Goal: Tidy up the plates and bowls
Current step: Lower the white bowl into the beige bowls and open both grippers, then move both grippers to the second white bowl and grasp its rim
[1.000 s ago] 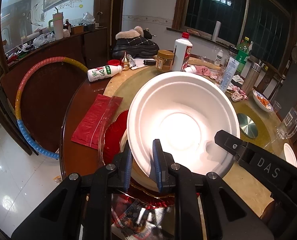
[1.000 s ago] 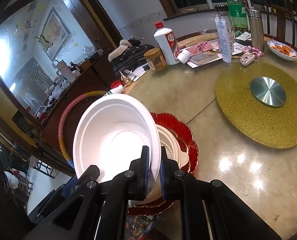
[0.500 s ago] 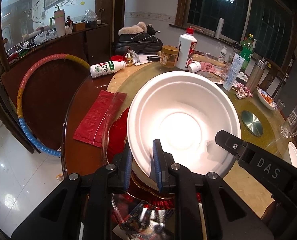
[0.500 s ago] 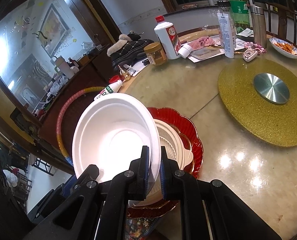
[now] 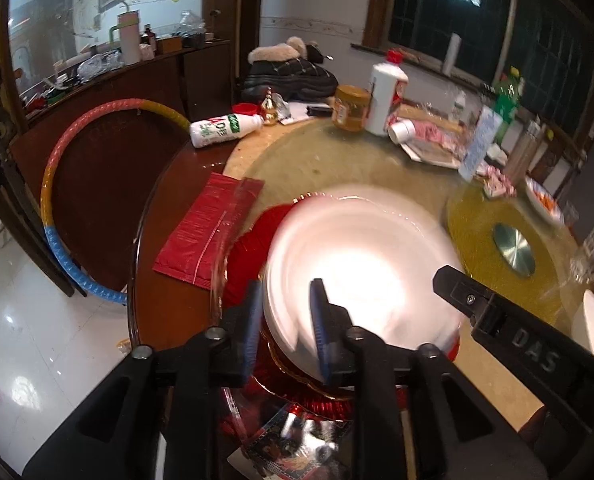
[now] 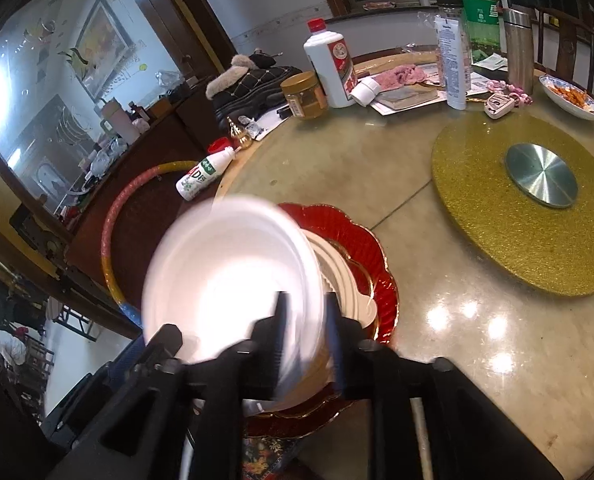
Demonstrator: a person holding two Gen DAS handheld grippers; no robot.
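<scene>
Both claws just spread off white foam bowl (image 5: pixel 361 280), rim blurred, over red plate (image 6: pixel 361 240)

Bare tabletop (image 6: pixel 437 320) lies free between red plate (image 6: pixel 381 280) and turntable (image 6: pixel 497 232).

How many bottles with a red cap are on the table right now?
2. The tall white bottle stands upright at the far side beside the amber jar; the small white bottle lies on its side near the left edge. Others may be hidden.

both grippers' fingers (image 5: pixel 253 320) opened, white bowl (image 5: pixel 361 276) released
</scene>
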